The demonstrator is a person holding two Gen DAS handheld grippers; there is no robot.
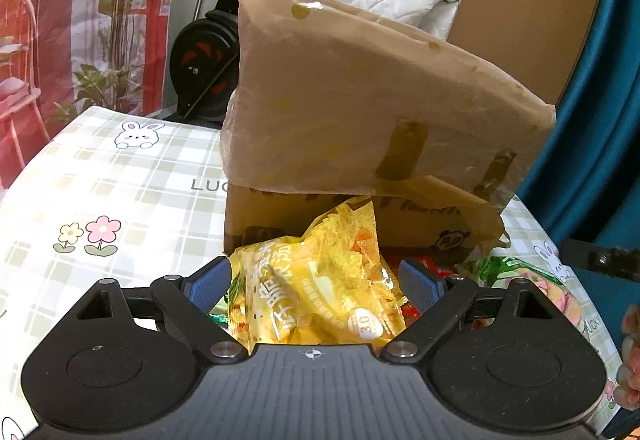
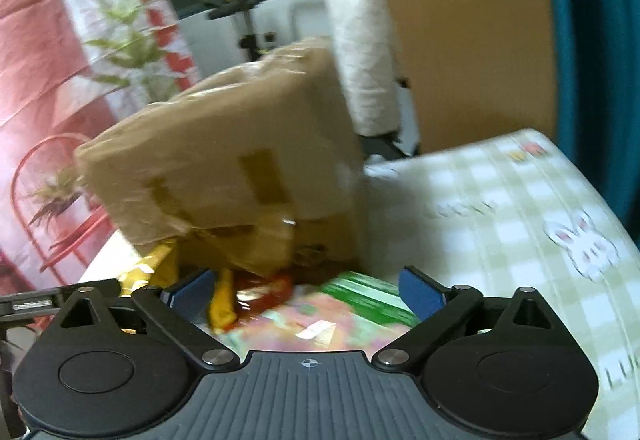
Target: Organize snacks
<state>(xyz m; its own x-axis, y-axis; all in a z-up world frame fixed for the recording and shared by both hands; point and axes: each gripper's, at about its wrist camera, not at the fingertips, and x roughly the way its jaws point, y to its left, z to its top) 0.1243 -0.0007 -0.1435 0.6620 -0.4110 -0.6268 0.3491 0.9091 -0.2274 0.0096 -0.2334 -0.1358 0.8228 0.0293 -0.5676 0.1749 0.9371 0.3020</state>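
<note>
A brown cardboard box with taped flaps lies on the checked tablecloth, its opening towards me; it also shows in the right wrist view. A yellow snack bag lies between the wide-open fingers of my left gripper, just in front of the box mouth; I cannot tell if the pads touch it. My right gripper is open over a green and pink snack bag, with a red packet and a yellow packet beside it. That view is blurred.
An exercise bike and a plant-print curtain stand behind the table. A blue curtain hangs at the right. A green and pink bag lies right of the box. The right gripper's edge shows at the right.
</note>
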